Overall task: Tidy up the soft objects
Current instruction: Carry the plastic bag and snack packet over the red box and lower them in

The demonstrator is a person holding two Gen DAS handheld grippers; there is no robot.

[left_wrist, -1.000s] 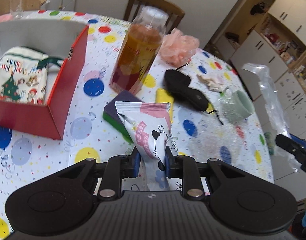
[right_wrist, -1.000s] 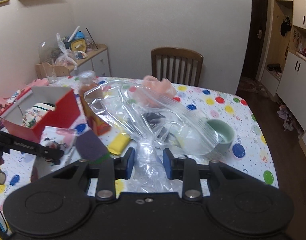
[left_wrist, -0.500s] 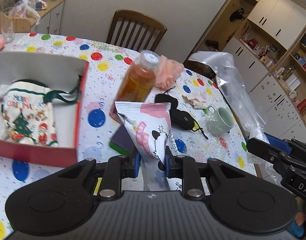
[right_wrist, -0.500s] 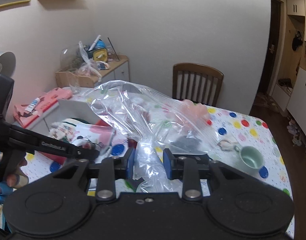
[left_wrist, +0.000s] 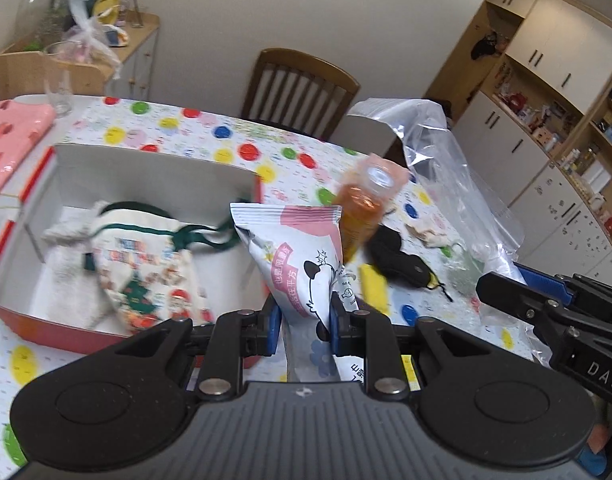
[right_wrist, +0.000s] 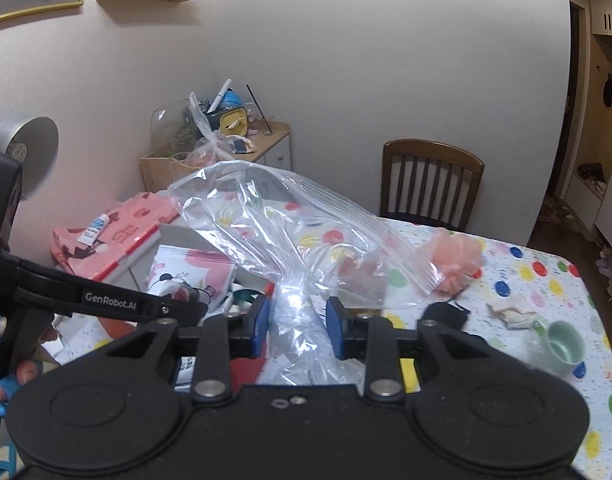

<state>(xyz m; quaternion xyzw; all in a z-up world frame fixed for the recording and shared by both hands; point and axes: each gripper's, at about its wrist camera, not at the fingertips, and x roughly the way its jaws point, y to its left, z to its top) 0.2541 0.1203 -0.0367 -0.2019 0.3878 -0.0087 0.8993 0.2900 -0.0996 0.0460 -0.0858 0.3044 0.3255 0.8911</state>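
Here the left hand-held gripper (left_wrist: 302,330) clamps the snack packet (left_wrist: 298,264), right hand-held gripper (right_wrist: 297,328) pinching the clear bag (right_wrist: 290,232).

Lower end of snack packet (left_wrist: 296,268) hidden behind left gripper (left_wrist: 302,330) body. Bunched neck of clear zip bag (right_wrist: 290,236) runs under right gripper (right_wrist: 297,328), cut from sight at 6 o'clock. Bottle (left_wrist: 363,208) smeared by motion blur, label unreadable. Green mug (left_wrist: 463,276) seen only through plastic, probably upright. Packet print too small to read. Hand (right_wrist: 10,364) cropped at 9 o'clock edge.
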